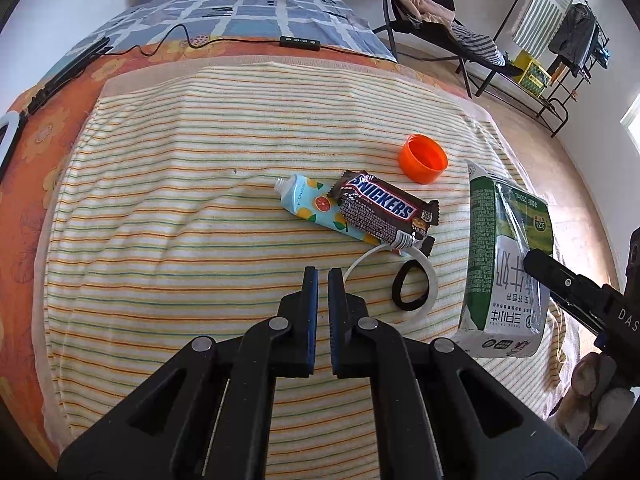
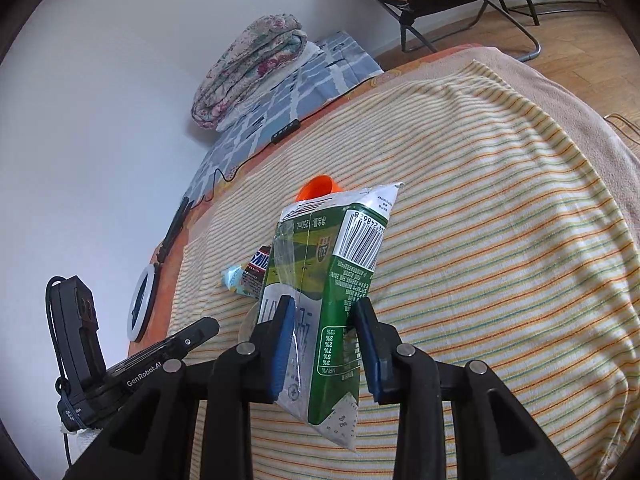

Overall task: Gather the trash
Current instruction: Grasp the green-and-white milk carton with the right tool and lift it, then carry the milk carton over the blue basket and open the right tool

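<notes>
At the far left edge of the bed, a white ring light with a dark centre (image 2: 141, 307) lay on the orange flowered sheet (image 1: 48, 128), with a thin black cable (image 1: 176, 40) trailing across the blue checked bedding behind it. You held your left gripper (image 1: 323, 280) low over the striped yellow, orange and green towel (image 1: 180, 208), its two blue-padded fingers drawn almost together with only a narrow gap and nothing between them. Just ahead of it lay a pale blue squeezed tube printed with orange slices (image 1: 316, 204), and a brown Snickers wrapper (image 1: 386, 208) rested across the tube's right half. Near the wrapper's lower end, a thin white plastic ring (image 1: 430, 276) and a black elastic hair loop (image 1: 408, 286) overlapped on the towel. Farther back and to the right, an orange plastic bottle cap (image 1: 423, 159) sat open side up, apart from the rest. At the right edge of the towel, you had your right gripper (image 2: 325, 344) clamped on the crumpled green and white milk carton (image 2: 326, 292), one blue pad pressed to each side of its lower half. The carton stood tilted, its flattened top pointing away from you, and from the left wrist view its bottom end looked to be near or on the towel, though you could not tell which. Beyond the bed, a black folding chair (image 1: 432, 20) held heaped clothes.
</notes>
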Available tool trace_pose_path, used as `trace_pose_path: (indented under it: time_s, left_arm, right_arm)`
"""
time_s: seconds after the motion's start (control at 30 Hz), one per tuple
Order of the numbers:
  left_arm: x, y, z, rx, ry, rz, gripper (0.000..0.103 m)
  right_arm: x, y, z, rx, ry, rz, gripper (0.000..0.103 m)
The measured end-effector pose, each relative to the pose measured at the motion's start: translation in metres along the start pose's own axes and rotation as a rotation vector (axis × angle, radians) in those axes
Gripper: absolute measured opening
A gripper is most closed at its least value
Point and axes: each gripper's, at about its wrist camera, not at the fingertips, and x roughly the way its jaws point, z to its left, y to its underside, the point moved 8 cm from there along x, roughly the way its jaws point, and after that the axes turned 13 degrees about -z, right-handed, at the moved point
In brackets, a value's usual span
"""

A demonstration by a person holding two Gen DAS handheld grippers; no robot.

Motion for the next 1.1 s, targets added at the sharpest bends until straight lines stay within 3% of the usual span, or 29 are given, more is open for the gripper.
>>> trace_pose_path:
  time_s: [0.1, 0.17, 0.2, 0.3, 0.37, 0.4, 0.43, 0.47, 0.7, 0.87, 0.93, 1.1]
  left_arm:
    - [0.004, 0.003, -0.002, -0.042, 0.024, 0.023, 0.006]
    - [0.01, 0.005, -0.007, -0.025, 0.019, 0.044, 0.027]
    - [0.013, 0.006, -0.009, -0.018, 0.008, 0.046, 0.042]
    - [0.025, 0.01, -0.014, -0.005, -0.009, 0.058, 0.043]
    - [0.031, 0.014, -0.015, 0.019, -0.026, 0.052, 0.041]
    - [0.032, 0.013, -0.017, 0.047, -0.04, 0.033, 0.033]
    - [0.032, 0.013, -0.018, 0.077, -0.055, 0.03, 0.011]
    - [0.033, 0.013, -0.018, 0.091, -0.051, 0.032, 0.0]
    - [0.002, 0.001, -0.016, 0.043, 0.026, -0.035, 0.0]
    - [-0.026, -0.003, -0.019, 0.002, 0.101, -0.042, 0.0]
    - [-0.032, 0.005, -0.019, -0.018, 0.13, -0.012, 0.0]
    - [-0.028, 0.053, -0.019, 0.024, 0.106, 0.112, 0.0]
  right_arm:
    - [-0.012, -0.007, 0.003, -0.077, 0.037, -0.019, 0.031]
    - [-0.021, -0.011, 0.004, -0.149, 0.073, -0.027, 0.029]
    - [-0.026, -0.013, 0.005, -0.182, 0.087, -0.032, 0.029]
    - [-0.037, -0.015, 0.006, -0.266, 0.12, -0.038, 0.029]
    - [-0.043, -0.014, 0.008, -0.304, 0.132, -0.043, 0.029]
    - [-0.045, -0.014, 0.008, -0.318, 0.135, -0.047, 0.029]
    - [-0.046, -0.014, 0.01, -0.329, 0.134, -0.05, 0.029]
    - [-0.047, -0.013, 0.01, -0.338, 0.133, -0.049, 0.029]
    - [-0.047, -0.006, 0.005, -0.293, 0.11, -0.017, 0.029]
    - [-0.056, -0.007, 0.002, -0.281, 0.108, -0.024, 0.029]
    - [-0.061, -0.006, 0.002, -0.276, 0.106, -0.029, 0.029]
    - [-0.068, 0.004, 0.009, -0.294, 0.085, -0.021, 0.029]
